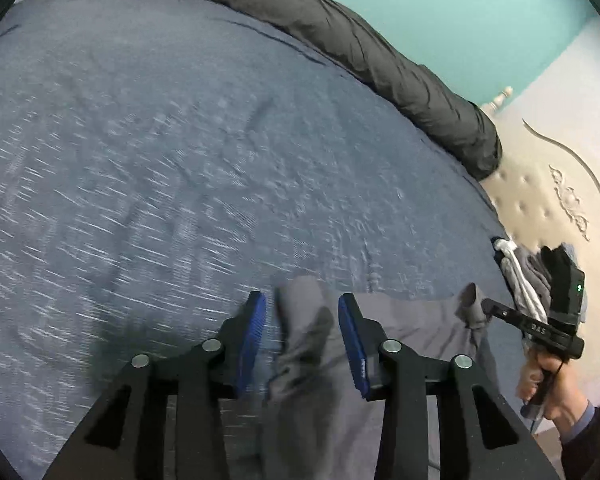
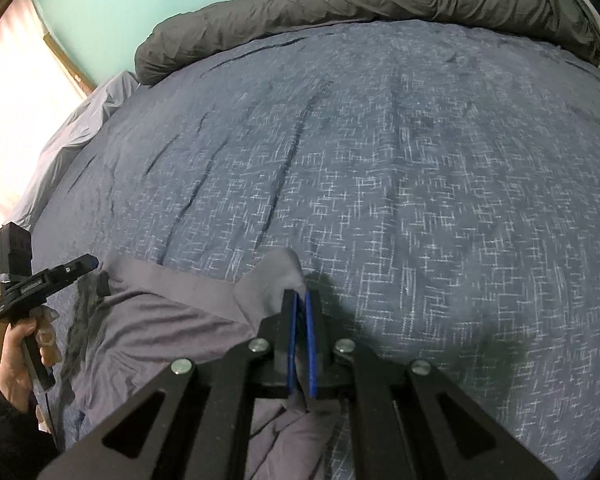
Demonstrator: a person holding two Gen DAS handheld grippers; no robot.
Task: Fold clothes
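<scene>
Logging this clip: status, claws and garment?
Left claw open astride grey garment corner. Right claw shut on garment's other corner. Blue bedspread otherwise bare; clothes pile at edge.

A blue bedspread (image 2: 380, 168) with a pale crisscross pattern is covering the bed, and a rolled dark grey duvet (image 2: 360, 4) is lying along its far edge against a turquoise wall (image 1: 440, 4). A cream padded headboard (image 1: 548, 184) (buttoned, with carved scrollwork) is standing at one side, while daylight is glowing through a curtain (image 2: 16, 120) at the other.
</scene>
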